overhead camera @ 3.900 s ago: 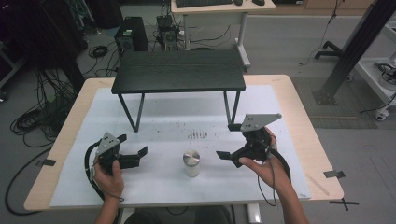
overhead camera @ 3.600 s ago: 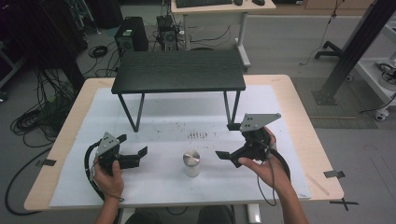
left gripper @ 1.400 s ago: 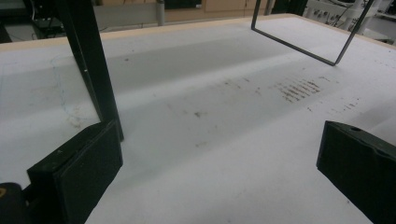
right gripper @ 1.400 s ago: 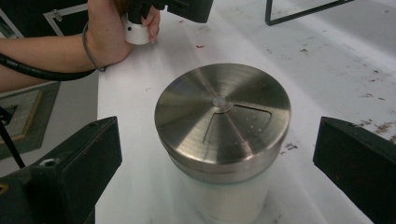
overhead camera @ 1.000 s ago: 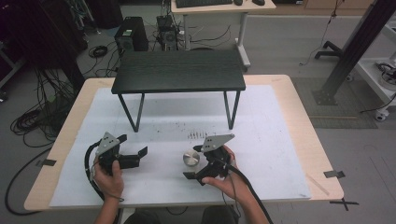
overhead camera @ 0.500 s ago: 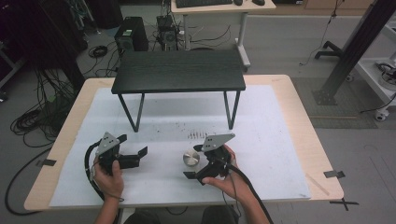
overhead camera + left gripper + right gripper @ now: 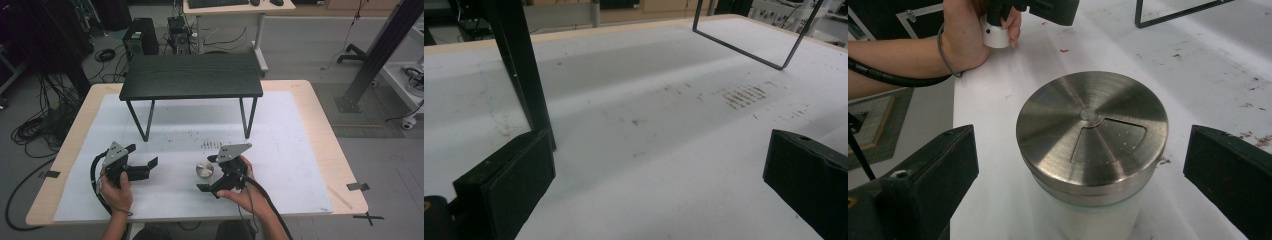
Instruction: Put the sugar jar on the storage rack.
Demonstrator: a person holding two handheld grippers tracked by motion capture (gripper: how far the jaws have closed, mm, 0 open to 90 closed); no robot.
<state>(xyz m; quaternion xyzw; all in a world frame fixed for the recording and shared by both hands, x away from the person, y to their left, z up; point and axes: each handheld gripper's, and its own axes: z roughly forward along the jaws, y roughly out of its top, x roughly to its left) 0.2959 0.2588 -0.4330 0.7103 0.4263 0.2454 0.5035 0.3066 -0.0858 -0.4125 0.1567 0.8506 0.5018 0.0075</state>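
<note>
A small white shaker with a brushed steel lid stands upright on the white mat near the table's front. My right gripper is open, one black jaw on each side of the shaker with gaps on both sides. The lid has a wedge-shaped panel of fine holes. To the left, my left gripper is open over bare mat with nothing between its jaws. The left hand holding that gripper appears far off in the right gripper view.
A low black bench on thin metal legs stands at the back of the white mat. Dark scuff marks dot the mat ahead of the shaker. The wooden table edge borders the mat.
My right gripper came in from the right and lower, and its jaws now stand around the shaker. Over the last second it has held still. The left gripper has not moved.
</note>
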